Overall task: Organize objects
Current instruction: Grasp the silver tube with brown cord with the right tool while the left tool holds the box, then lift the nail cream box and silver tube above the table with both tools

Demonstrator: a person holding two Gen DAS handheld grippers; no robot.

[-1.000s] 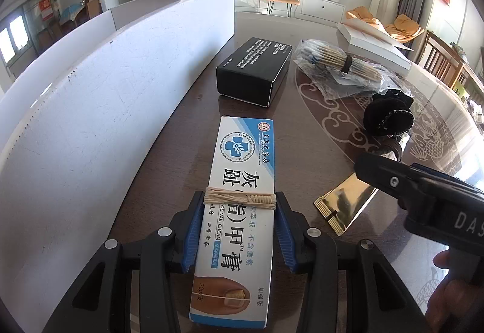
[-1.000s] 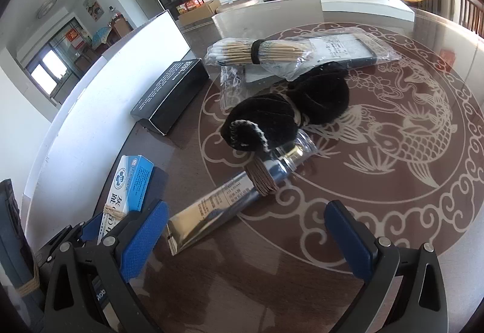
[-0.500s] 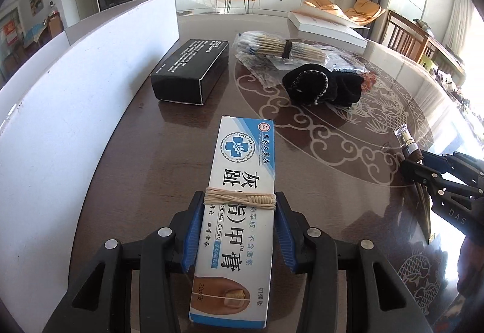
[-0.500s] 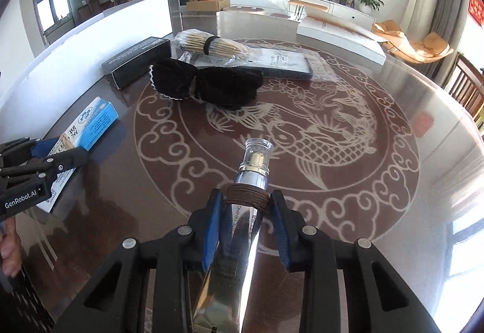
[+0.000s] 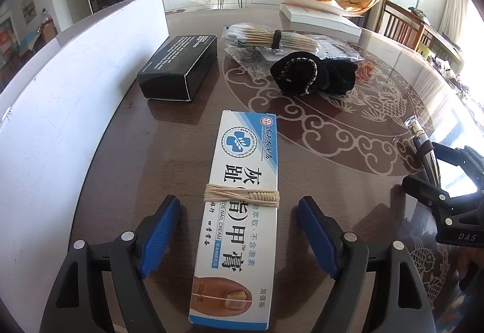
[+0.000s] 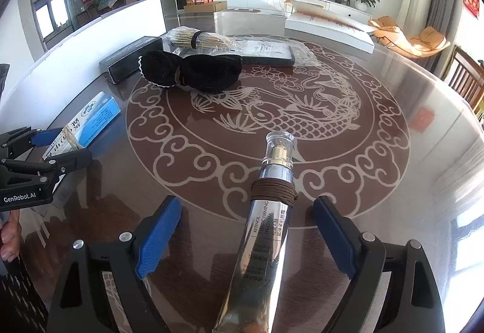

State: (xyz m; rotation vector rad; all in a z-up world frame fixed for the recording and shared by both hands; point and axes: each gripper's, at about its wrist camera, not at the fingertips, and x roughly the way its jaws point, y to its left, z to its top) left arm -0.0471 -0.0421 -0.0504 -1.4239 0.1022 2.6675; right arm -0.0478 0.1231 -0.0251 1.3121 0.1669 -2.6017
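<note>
A white and blue nail cream box (image 5: 239, 212), bound with pale string, lies flat on the dark table between the blue pads of my left gripper (image 5: 240, 234). Its jaws are opening and the pads stand clear of the box on both sides. In the right wrist view a silver cream tube (image 6: 266, 230) with a clear cap and a brown cord wrap lies between the pads of my right gripper (image 6: 246, 234). Those jaws are opening too, and neither pad touches the tube. Each gripper appears at the edge of the other view: the right gripper (image 5: 447, 190), the left gripper (image 6: 45, 151).
Farther back lie a black box (image 5: 181, 66), a bagged bundle of wooden sticks (image 5: 272, 39), a black fabric pouch (image 5: 311, 76) and a flat white box (image 5: 320, 20). A white board (image 5: 75, 85) stands along the table's left side. A hand (image 6: 9, 233) holds the left gripper.
Both grippers were shut on their objects half a second ago and have now spread their jaws. The box and the tube rest on the table. A second ago the right gripper was still approaching the tube.
</note>
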